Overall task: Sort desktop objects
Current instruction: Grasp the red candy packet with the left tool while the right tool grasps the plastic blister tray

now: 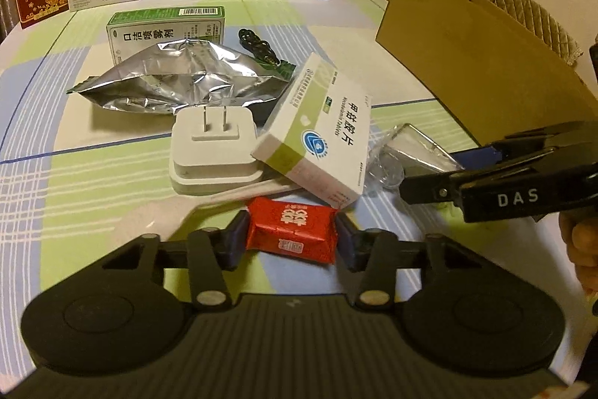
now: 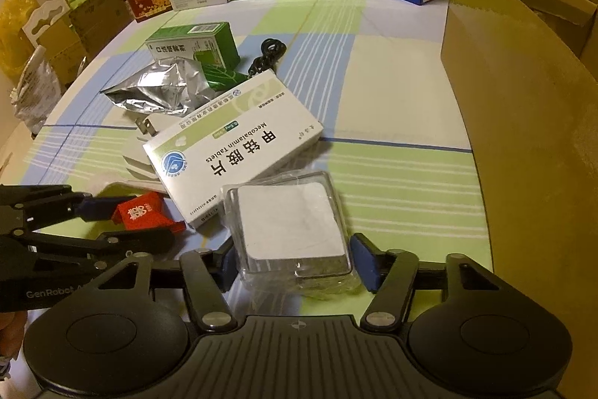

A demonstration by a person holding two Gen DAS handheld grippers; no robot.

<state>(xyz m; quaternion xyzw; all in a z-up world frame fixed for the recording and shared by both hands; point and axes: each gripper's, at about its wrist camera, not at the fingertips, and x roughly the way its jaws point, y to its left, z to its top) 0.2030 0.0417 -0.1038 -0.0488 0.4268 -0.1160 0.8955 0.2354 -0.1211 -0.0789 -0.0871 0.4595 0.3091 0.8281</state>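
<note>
The tablet box (image 1: 321,133) leans on the plug adapter (image 1: 213,152), foil pouch (image 1: 179,77) apparently behind.

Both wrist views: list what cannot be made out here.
- Cardboard box contents: right wrist view, its own wall hides them.
- Black cable: left wrist view, foil bag covers its end.
- White charger: right wrist view, mostly under the tablet box.

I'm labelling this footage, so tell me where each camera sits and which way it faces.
Left wrist: sits on the left tongs, looking down and forward at the red candy between its pads; the right tongs and a hand show at right.
Right wrist: sits on the right tongs, looking down at the clear-wrapped pack between its pads; the left tongs show at left.
Shared: the white tablet box, candy and foil bag.
</note>
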